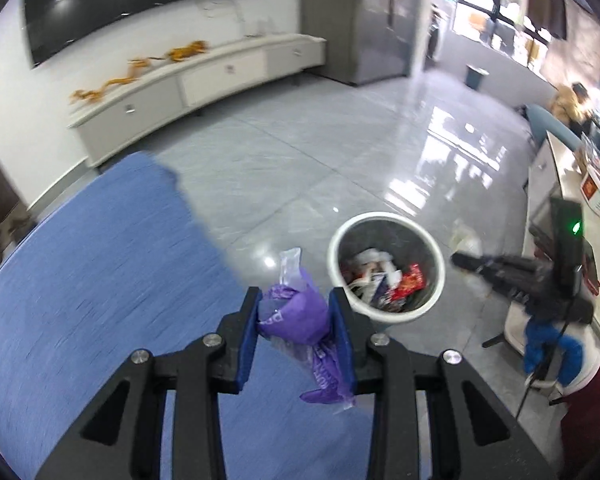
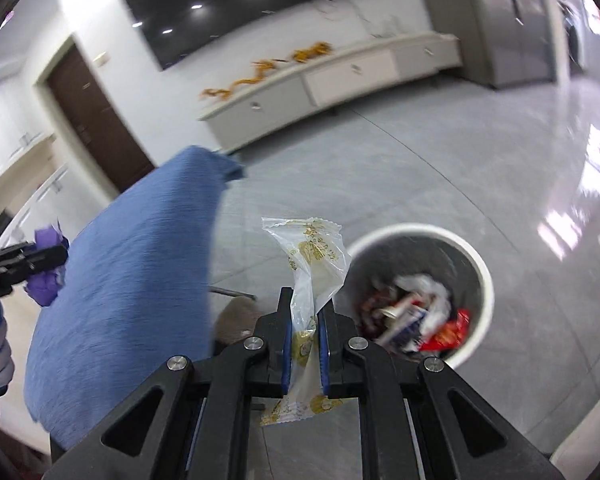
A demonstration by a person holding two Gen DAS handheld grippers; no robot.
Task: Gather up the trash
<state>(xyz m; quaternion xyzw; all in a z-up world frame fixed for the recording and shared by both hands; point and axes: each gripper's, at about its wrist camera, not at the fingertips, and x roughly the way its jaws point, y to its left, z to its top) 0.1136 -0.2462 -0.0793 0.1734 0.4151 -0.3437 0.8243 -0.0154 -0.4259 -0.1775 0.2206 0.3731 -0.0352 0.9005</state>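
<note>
Two wrappers are in hand, one per tool, both judged feather-light, soft and crinkly, likely to flutter or cling instead of dropping cleanly. The purple wrapper is bunched into a wad, so pinching across its bulk suits it. The clear wrapper with yellow print is slick film, best nipped through its middle. The left gripper is part closed, its blue pads pressing the wad from both sides, above the edge of the blue-covered table. The right gripper is nearly closed, clamping the film, which sticks up and hangs below. The white-rimmed trash bin, already holding litter, stands on the floor just beyond both.
</note>
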